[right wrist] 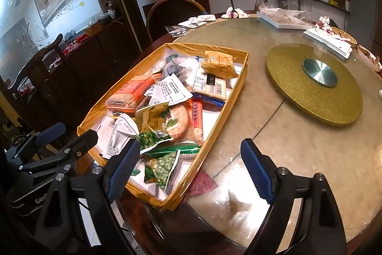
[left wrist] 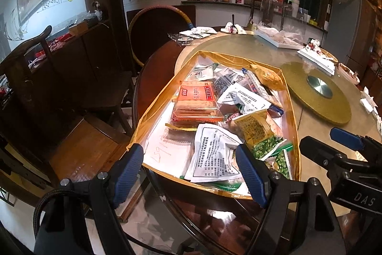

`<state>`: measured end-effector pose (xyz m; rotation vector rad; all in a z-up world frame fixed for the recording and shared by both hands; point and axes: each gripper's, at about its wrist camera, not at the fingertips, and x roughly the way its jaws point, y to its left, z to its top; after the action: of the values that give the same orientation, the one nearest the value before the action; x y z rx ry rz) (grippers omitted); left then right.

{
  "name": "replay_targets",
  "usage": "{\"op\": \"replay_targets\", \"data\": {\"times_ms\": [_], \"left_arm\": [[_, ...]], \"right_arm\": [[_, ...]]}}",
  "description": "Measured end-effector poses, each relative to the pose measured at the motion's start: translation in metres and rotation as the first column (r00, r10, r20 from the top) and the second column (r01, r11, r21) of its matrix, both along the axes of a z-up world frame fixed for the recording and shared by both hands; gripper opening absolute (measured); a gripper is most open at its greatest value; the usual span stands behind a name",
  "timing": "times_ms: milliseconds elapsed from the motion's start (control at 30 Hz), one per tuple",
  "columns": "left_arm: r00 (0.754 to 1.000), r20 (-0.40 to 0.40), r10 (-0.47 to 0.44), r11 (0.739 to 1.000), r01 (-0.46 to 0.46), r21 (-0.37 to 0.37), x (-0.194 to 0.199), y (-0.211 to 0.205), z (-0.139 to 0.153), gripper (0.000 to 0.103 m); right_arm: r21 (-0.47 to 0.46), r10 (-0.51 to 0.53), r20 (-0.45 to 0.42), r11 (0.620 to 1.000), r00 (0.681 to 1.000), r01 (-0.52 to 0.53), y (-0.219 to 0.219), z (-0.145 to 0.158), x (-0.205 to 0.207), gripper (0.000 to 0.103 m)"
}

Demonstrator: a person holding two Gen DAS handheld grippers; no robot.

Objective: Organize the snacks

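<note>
A shallow box edged with orange tape (left wrist: 293, 111) (right wrist: 211, 140) sits near the round table's edge, heaped with snacks. Among them are a red cracker pack (left wrist: 195, 102) (right wrist: 133, 92), a yellow packet (left wrist: 267, 75) (right wrist: 218, 62), green pea bags (left wrist: 267, 147) (right wrist: 162, 164) and white sachets (left wrist: 214, 154). My left gripper (left wrist: 191, 173) (right wrist: 66, 135) hovers open over the box's near end, above a white sachet and holding nothing. My right gripper (right wrist: 191, 169) (left wrist: 331, 142) is open too, over the box's near right corner and the tabletop, with nothing between its fingers.
A gold turntable (left wrist: 317, 92) (right wrist: 312, 85) lies right of the box. White trays with cake leftovers (right wrist: 327, 37) and crumpled wrappers (right wrist: 198, 18) line the far side. A flat dark red packet (right wrist: 203, 183) lies by the box corner. Wooden chairs (left wrist: 35, 78) and a sideboard stand to the left.
</note>
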<state>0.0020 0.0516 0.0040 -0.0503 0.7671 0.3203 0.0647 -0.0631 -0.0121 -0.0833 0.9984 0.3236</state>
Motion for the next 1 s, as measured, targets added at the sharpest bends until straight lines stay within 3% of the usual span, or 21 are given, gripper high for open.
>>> {"op": "replay_targets", "data": {"times_ms": [1000], "left_arm": [[1.000,-0.014,0.024,1.000,-0.024,0.002,0.000,0.015,-0.008,0.080]], "right_arm": [[-0.018,0.013,-0.011,1.000,1.000,-0.014,0.014,-0.007,0.004,0.086]]}}
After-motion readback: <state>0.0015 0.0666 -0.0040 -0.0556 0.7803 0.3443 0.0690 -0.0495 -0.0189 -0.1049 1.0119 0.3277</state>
